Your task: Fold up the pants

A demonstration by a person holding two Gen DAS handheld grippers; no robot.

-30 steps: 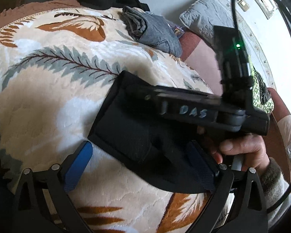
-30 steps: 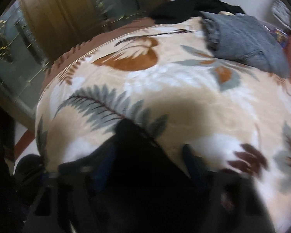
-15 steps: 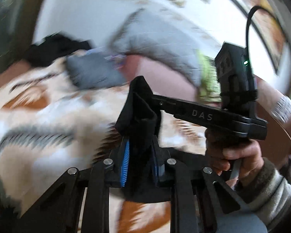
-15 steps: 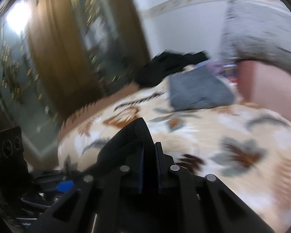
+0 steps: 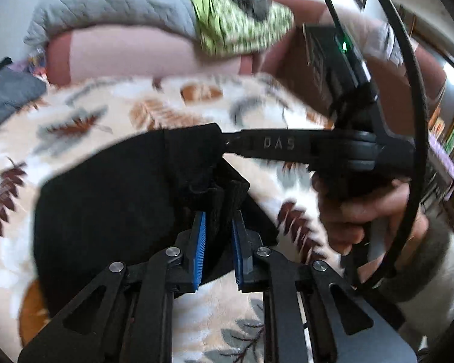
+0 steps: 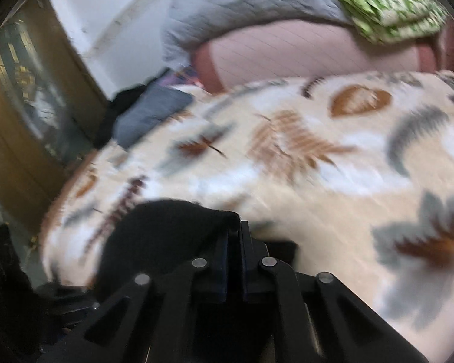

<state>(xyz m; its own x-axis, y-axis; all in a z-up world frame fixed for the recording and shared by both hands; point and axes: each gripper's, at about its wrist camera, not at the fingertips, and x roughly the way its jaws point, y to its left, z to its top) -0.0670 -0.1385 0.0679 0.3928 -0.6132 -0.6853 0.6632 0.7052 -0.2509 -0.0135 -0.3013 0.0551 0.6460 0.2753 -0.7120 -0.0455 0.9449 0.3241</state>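
Left wrist view: the left tool [image 5: 218, 230] is clamped on a bunched edge of the black pants [image 5: 112, 199], which lie on the leaf-patterned blanket [image 5: 130, 112] of the bed. Beyond that edge, the right tool [image 5: 227, 145] grips the same pants. Right wrist view shows its blue pads [image 6: 224, 260] pressed together on the black cloth [image 6: 166, 227]. Folded grey clothes [image 6: 154, 112] sit at the blanket's far edge.

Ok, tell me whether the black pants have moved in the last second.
Yes. The black pants, flat on the leaf-print blanket before, are now pinched by both tongs, left and right, and carried toward the green patterned pillow.
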